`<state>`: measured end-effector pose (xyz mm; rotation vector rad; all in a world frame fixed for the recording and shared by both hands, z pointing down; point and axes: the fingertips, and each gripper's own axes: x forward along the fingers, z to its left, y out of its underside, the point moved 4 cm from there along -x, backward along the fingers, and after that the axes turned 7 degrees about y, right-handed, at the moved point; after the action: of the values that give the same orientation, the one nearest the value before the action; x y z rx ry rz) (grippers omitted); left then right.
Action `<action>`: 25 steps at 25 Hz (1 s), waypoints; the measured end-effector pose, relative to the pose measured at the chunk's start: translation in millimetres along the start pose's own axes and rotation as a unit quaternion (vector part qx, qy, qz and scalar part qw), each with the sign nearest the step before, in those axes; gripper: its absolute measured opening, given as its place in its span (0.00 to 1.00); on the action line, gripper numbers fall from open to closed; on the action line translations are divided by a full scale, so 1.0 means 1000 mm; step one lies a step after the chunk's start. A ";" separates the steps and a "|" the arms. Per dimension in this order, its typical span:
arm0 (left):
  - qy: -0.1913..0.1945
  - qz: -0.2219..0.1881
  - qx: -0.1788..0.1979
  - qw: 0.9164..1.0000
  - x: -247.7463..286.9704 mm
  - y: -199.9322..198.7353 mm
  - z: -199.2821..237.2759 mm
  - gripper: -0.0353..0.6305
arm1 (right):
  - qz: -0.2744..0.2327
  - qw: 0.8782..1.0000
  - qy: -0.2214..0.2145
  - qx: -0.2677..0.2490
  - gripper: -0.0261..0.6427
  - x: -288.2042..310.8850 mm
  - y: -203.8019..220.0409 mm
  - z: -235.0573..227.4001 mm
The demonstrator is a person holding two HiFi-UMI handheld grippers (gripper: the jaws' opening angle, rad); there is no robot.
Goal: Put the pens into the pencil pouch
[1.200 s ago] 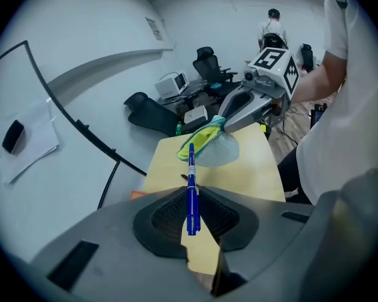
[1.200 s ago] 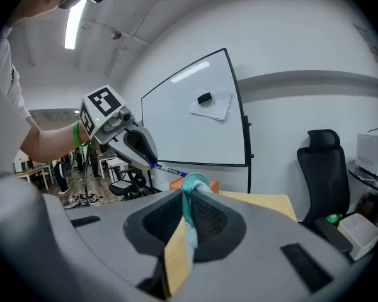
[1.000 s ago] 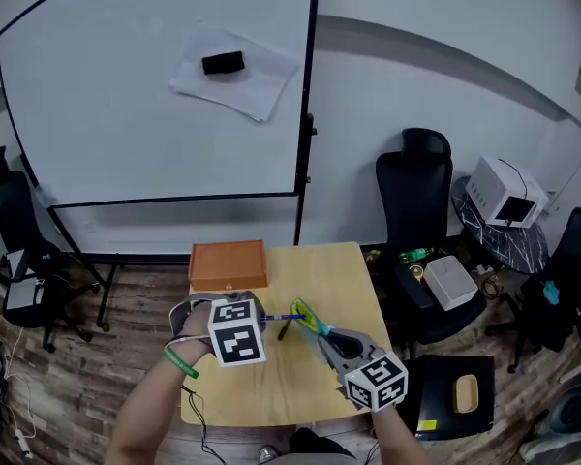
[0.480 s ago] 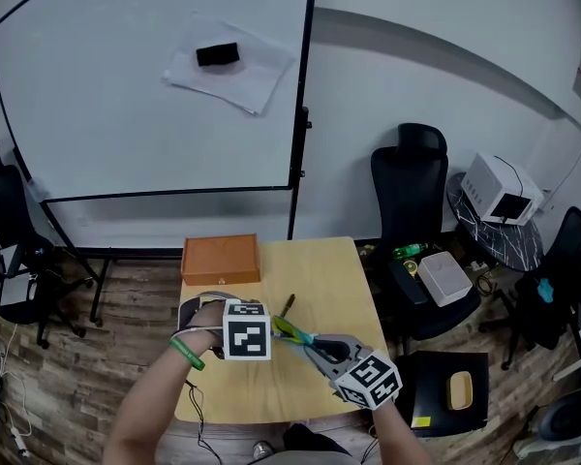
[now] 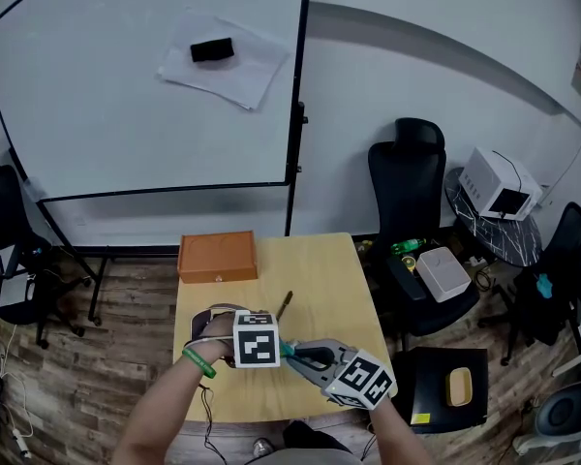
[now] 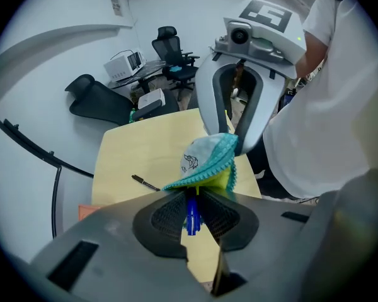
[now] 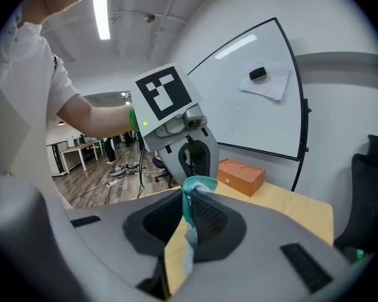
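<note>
- My left gripper [image 6: 192,201] has its jaws pressed together on a blue pen [image 6: 190,219]. The pen stands upright between the pads.
- The pen's far end runs up under the teal edge of the pencil pouch [image 6: 205,160], right at the yellow-green lining. I cannot tell whether the tip is already inside.
- My right gripper [image 7: 188,201] has its jaws clamped on a teal strip of the pouch's edge. The fabric sticks out above the pads and trails down between them.
- The pouch is off the desk [image 5: 331,271], held up between my two grippers. They sit close together over the near half of the desk.
- In the left gripper view the pouch shows a pale face with a small dark print and a teal zig-zag trim. The right gripper's grey body rises just behind it.
- A second pen, a black pen [image 5: 284,305], lies loose on the desk. It is beyond both grippers and touches neither, between them and the orange box [image 5: 217,257].
- The orange box sits at the far left edge of the desk, well apart from the pouch.
- Behind the desk stands a whiteboard [image 5: 107,124]. A sheet of paper [image 5: 244,77] is stuck to it, with a black eraser [image 5: 211,50] on the sheet.
- A black office chair [image 5: 416,174] stands off the desk's far right corner.
</note>
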<state>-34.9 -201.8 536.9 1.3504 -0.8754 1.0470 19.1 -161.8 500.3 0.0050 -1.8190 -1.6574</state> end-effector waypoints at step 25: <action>-0.149 -0.174 -0.089 0.969 -0.031 -0.001 0.036 0.47 | -0.027 0.992 0.093 0.084 0.10 -0.034 0.017 -0.045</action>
<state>-40.8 -239.7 508.9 1.4637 -0.8868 0.4898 74.0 -183.8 498.7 0.2761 -1.8236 -1.4814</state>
